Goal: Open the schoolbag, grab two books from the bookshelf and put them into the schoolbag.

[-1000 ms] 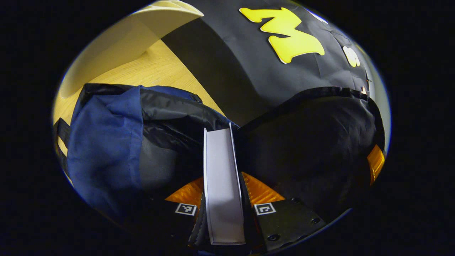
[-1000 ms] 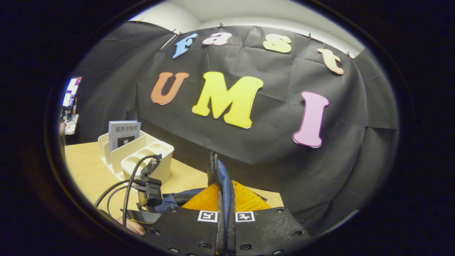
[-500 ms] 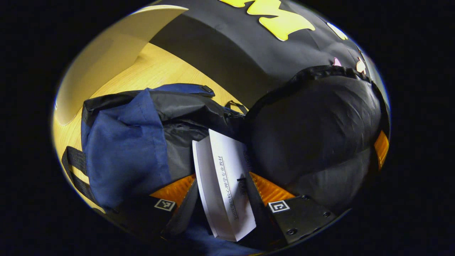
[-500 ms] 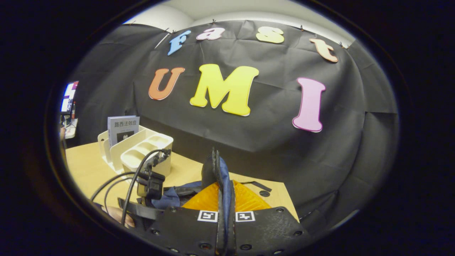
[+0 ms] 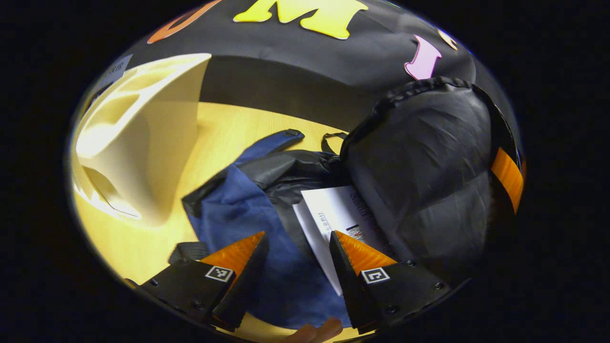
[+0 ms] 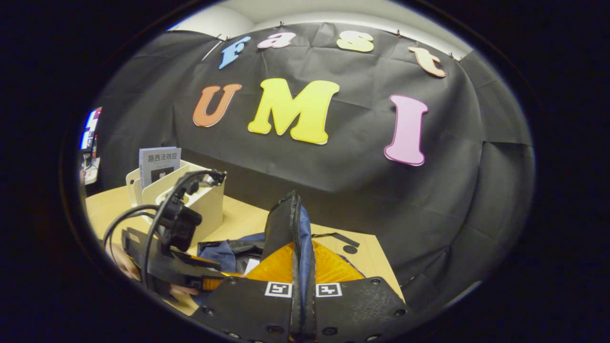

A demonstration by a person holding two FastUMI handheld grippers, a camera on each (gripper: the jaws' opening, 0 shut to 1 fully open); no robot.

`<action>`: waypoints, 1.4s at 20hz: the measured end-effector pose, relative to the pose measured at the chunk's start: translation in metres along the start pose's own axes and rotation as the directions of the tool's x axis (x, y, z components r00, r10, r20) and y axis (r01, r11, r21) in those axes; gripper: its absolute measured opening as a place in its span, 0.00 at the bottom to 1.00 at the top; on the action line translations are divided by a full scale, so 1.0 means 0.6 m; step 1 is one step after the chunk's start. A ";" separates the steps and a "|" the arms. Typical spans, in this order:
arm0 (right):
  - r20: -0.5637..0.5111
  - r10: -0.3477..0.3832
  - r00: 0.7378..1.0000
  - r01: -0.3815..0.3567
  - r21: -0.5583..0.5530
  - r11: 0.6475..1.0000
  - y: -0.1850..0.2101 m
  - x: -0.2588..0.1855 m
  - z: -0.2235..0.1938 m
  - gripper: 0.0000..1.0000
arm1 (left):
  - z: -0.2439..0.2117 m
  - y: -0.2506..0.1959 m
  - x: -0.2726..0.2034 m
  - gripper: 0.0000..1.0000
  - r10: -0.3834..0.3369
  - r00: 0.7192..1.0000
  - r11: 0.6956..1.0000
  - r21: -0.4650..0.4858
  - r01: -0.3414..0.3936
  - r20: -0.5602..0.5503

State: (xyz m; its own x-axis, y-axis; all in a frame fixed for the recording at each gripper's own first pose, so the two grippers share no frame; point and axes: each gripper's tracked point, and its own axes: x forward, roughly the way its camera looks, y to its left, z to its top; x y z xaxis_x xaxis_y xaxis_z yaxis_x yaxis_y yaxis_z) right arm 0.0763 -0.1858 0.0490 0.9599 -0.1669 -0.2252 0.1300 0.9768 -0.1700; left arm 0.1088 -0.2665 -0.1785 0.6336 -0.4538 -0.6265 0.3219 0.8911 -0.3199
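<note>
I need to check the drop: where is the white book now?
In the left gripper view, the white book lies inside the open schoolbag, under its raised flap.

My table (image 5: pixel 224 128) looks like pale wood with a fine grain and a smooth, faintly shiny finish. The bookshelf (image 5: pixel 157 138) on it reads as cream plastic, smooth and matt, with soft moulded edges. The schoolbag (image 5: pixel 238 214) is cloth: its blue panel is a soft, matt weave, while the black lining (image 5: pixel 429 157) is thinner, crinkled and gives off a slight sheen like nylon. Its rim carries a rough, toothed zip edge. The book (image 5: pixel 329 214) lying in the bag's mouth shows a white paper cover, smooth and slightly glossy. In my right gripper view the flap (image 6: pixel 290 224) is the same cloth with stitched edging.
</note>
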 end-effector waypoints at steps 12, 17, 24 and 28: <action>0.000 0.068 0.998 -0.068 0.017 0.998 0.055 -0.011 -0.007 0.04 | 0.005 0.123 -0.184 0.82 -0.035 0.993 0.998 -0.049 0.041 0.111; -0.011 0.071 0.997 -0.071 0.039 0.997 0.065 -0.004 -0.016 0.03 | 0.047 0.195 -0.266 0.82 0.048 0.979 0.999 -0.020 -0.045 0.198; -0.017 0.063 0.998 -0.062 0.072 0.995 0.068 -0.001 -0.028 0.04 | 0.153 0.285 -0.368 0.81 0.176 0.926 0.958 0.157 -0.239 0.335; -0.019 0.050 0.999 -0.049 0.075 0.996 0.058 -0.001 -0.036 0.04 | 0.225 0.333 -0.405 0.81 0.251 0.894 0.936 0.143 -0.323 0.371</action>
State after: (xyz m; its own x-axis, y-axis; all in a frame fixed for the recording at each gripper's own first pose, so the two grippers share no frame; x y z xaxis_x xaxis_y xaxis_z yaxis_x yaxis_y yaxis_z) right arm 0.0750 -0.1547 0.0223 0.9602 -0.1202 -0.2521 0.1014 0.9911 -0.0863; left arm 0.1141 0.0218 0.0055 0.9083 -0.1814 -0.3769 0.1977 0.9802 0.0047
